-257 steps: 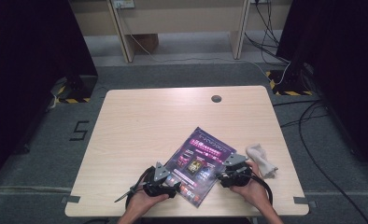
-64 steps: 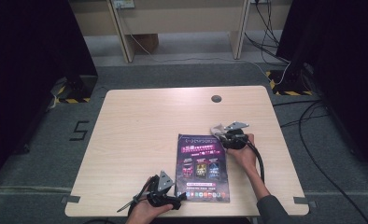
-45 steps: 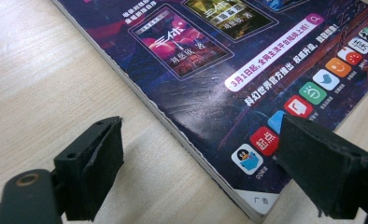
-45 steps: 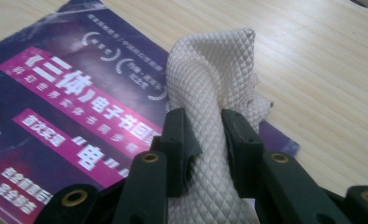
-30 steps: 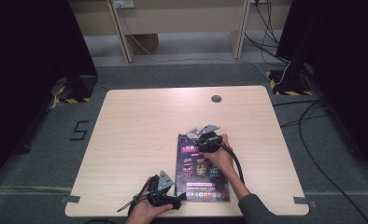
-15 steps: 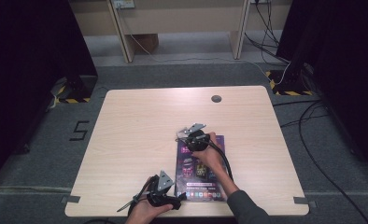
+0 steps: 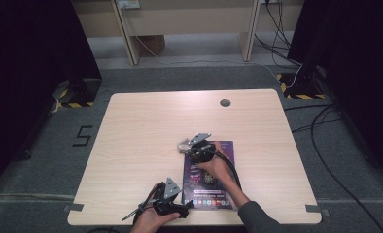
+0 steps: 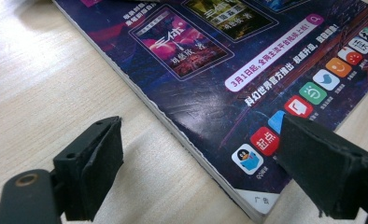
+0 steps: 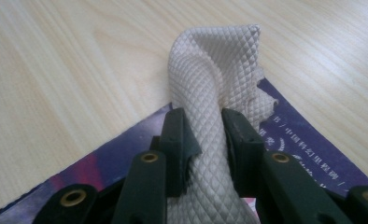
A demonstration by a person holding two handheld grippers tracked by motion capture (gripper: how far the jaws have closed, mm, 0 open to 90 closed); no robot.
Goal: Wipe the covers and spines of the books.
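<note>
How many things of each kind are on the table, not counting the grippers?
Magazine: 1
Cloth: 1, pinched in the right gripper
Total: 2 things on the table

The left gripper (image 7: pixel 172 206) is showing a black body with a grey three-cornered plate on top and a thin black cable trailing behind. Its two jaws are wearing thick black foam pads. The right gripper (image 7: pixel 195 147) is looking the same, with brass-coloured screw rings near its jaws. A dark grey sleeve (image 7: pixel 257 219) is covering the right forearm.
</note>
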